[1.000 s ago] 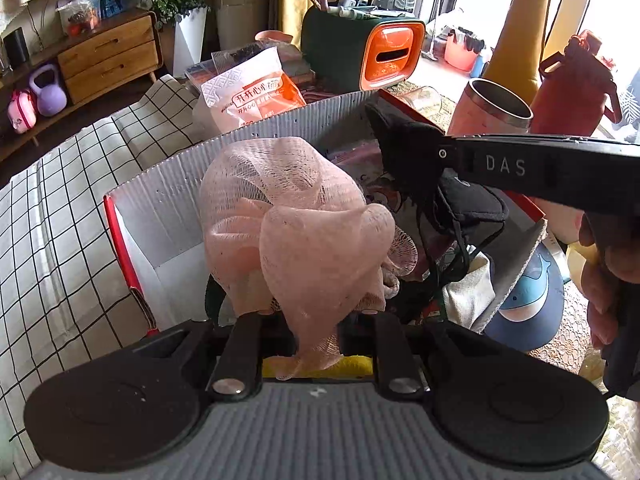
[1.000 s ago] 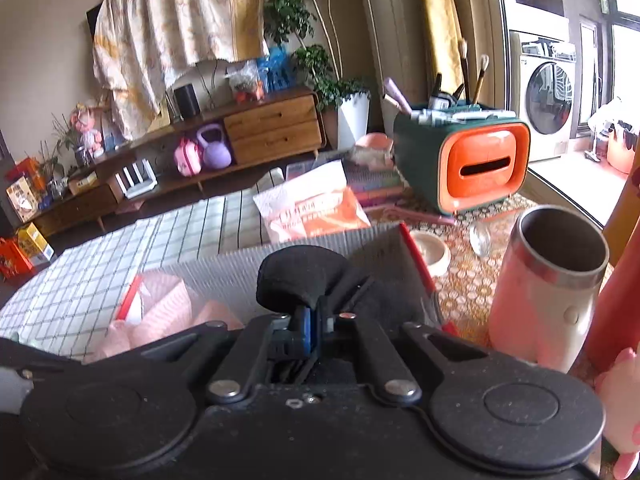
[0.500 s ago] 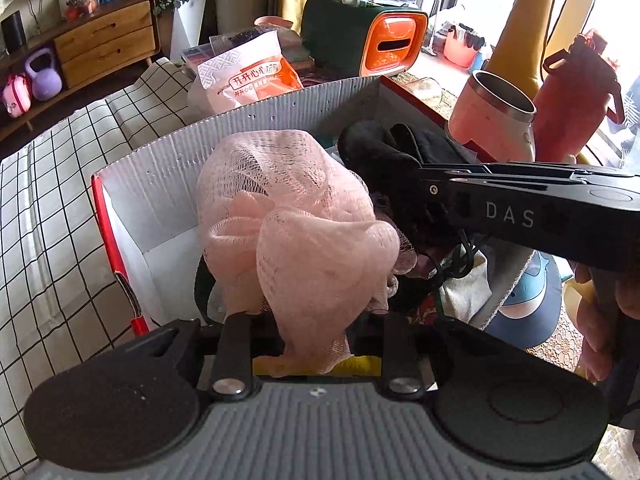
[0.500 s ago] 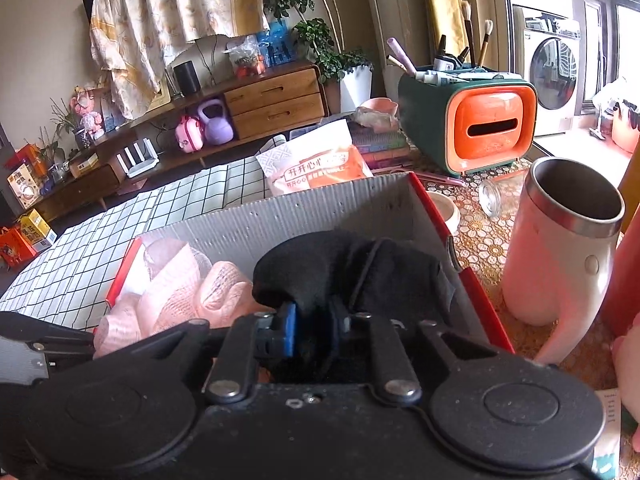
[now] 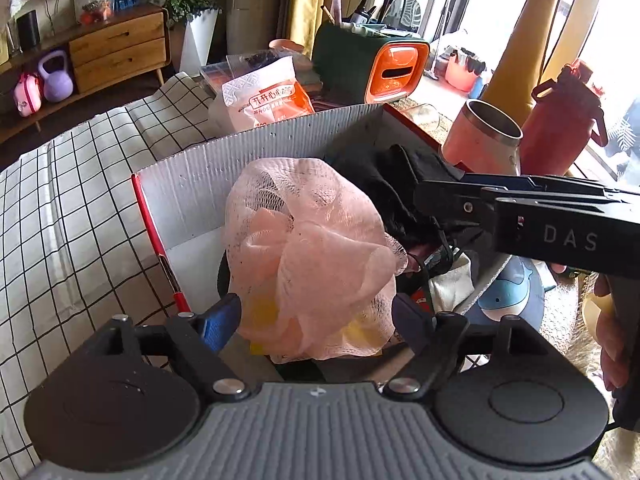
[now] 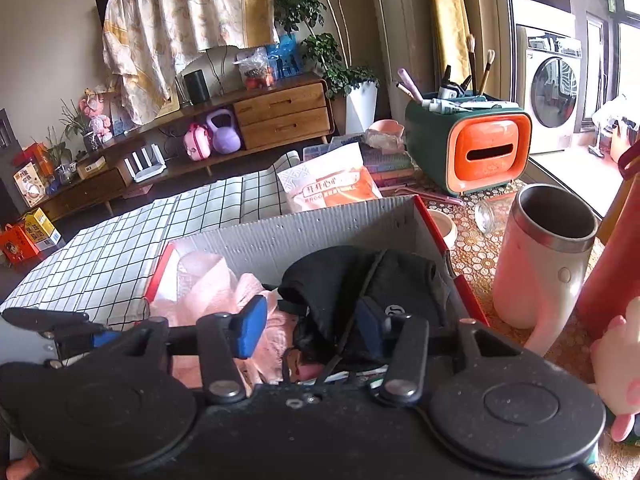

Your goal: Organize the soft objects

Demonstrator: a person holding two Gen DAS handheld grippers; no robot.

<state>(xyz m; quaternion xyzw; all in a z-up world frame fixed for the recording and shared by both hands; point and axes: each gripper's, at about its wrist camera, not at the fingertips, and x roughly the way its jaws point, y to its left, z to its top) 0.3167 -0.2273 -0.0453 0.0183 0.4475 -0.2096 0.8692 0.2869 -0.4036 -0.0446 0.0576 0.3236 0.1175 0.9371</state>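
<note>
Left wrist: puffy pink mesh loofah.

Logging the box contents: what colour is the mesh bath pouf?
Pale pink mesh bath pouf, clearest in the left wrist view.

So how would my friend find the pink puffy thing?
Find the grey cardboard box with red edges on the checked cloth. Inside, at its left, sits the pink mesh puff, beside a black cloth. It is the only pink, netted ball there.
</note>
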